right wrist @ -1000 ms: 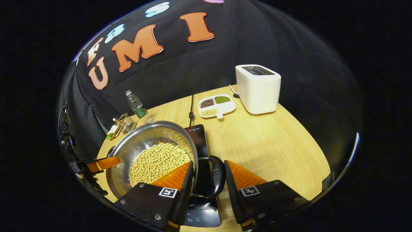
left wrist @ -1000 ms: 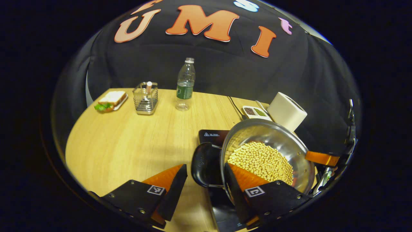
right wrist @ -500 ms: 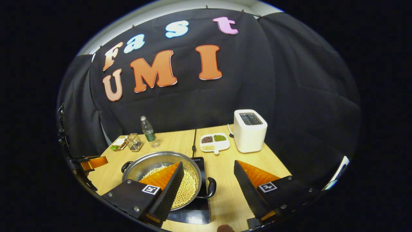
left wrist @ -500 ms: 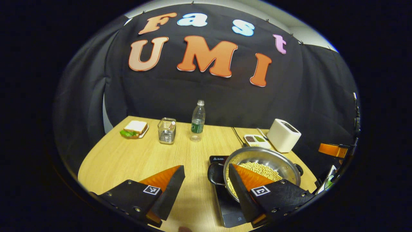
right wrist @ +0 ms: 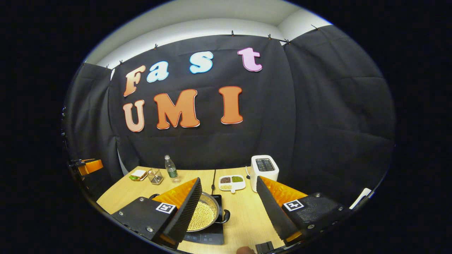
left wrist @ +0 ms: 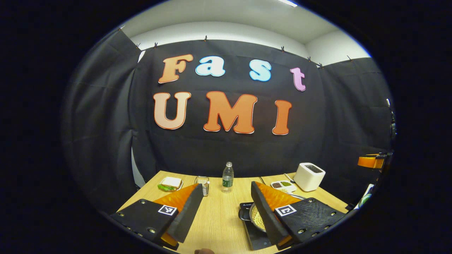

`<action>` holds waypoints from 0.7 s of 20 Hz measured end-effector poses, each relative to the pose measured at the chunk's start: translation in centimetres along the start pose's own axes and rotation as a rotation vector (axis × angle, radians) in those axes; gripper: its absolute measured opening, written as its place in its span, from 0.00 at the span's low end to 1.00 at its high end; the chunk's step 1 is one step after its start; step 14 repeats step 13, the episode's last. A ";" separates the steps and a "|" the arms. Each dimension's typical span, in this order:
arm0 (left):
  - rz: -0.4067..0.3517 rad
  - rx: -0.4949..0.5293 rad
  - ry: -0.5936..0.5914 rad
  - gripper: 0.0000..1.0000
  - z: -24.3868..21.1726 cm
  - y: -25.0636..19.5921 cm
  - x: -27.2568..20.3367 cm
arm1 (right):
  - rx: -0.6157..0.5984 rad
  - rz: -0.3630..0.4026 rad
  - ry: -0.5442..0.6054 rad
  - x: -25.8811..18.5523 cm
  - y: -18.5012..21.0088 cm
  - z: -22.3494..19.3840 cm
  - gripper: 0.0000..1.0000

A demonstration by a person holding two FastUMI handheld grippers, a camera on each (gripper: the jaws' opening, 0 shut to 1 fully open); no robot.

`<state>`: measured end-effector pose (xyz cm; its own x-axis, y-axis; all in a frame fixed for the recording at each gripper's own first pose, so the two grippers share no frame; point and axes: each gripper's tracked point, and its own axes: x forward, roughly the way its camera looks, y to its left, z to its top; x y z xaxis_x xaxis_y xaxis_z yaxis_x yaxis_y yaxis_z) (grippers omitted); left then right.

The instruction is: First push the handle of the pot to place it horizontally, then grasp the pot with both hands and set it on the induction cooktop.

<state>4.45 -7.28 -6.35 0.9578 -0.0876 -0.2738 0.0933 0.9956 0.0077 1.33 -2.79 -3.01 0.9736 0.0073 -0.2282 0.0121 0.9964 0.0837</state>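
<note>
A steel pot [right wrist: 203, 215] of beans sits on the black cooktop [right wrist: 206, 237] at the table's [right wrist: 243, 218] near edge. Both grippers, left [left wrist: 226, 211] and right [right wrist: 227, 208], hover above, fingers wide apart, holding nothing. The task looks finished.

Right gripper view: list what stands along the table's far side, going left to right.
Sandwich → wire basket → bottle → bean tray → toaster.
</note>
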 end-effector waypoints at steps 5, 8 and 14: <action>0.081 0.014 -0.154 0.85 6.5 4.0 -4.1 | -0.003 0.035 -0.077 -3.7 0.5 3.6 0.95; 0.159 0.030 -0.192 0.84 8.5 6.5 -6.7 | 0.031 0.064 -0.090 -4.9 0.6 4.7 1.00; 0.144 0.027 -0.203 0.84 9.0 6.9 -8.3 | 0.013 0.026 -0.138 -5.6 -0.5 5.7 0.95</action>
